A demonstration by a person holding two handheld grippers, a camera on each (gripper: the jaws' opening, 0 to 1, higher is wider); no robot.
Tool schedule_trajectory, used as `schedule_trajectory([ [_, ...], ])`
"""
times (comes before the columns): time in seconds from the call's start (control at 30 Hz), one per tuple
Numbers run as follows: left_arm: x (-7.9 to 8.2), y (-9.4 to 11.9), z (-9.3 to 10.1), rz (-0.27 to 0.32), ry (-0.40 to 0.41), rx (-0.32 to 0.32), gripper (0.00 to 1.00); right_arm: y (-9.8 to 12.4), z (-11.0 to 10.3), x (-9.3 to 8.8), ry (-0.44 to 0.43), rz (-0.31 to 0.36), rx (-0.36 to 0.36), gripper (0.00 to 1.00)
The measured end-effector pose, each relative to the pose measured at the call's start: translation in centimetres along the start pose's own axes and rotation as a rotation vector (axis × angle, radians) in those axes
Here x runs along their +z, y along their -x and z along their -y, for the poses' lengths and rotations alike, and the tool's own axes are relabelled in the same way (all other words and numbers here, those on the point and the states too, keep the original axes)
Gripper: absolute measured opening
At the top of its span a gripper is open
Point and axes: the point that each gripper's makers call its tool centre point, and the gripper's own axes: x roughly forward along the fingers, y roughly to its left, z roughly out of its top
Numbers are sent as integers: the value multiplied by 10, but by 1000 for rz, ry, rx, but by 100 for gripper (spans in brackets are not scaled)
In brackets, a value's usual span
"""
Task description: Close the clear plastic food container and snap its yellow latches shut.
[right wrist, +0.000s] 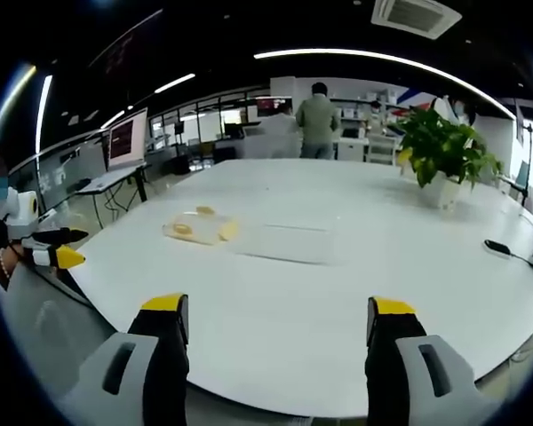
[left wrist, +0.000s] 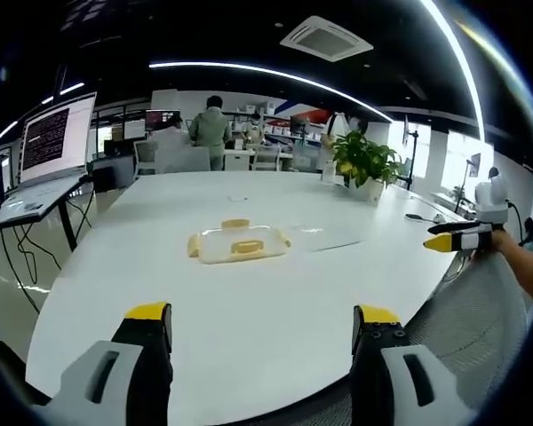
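Left gripper view showed our left gripper point(left wrist: 262, 324) and right gripper point(right wrist: 278, 319) both wide open, empty, hovering short of the clear plastic food container with yellow latches point(left wrist: 238, 241) mid-table on the white oval table point(left wrist: 249, 328), seemingly poised for approach.

A big white table point(left wrist: 249, 302) has a potted plant point(left wrist: 366, 164) near its far edge. A laptop point(left wrist: 44, 160) sits on a stand beside it. A person point(left wrist: 211, 131) stands beyond, back turned. A dark cable, perhaps, point(right wrist: 508, 251) lies on the tabletop.
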Motion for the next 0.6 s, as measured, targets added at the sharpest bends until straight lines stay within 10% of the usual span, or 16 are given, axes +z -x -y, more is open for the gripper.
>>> schedule_trajectory([
  [0.6, -9, -3, 4, -82, -51, -23, 91, 1, 4, 9, -16, 36, -20, 84],
])
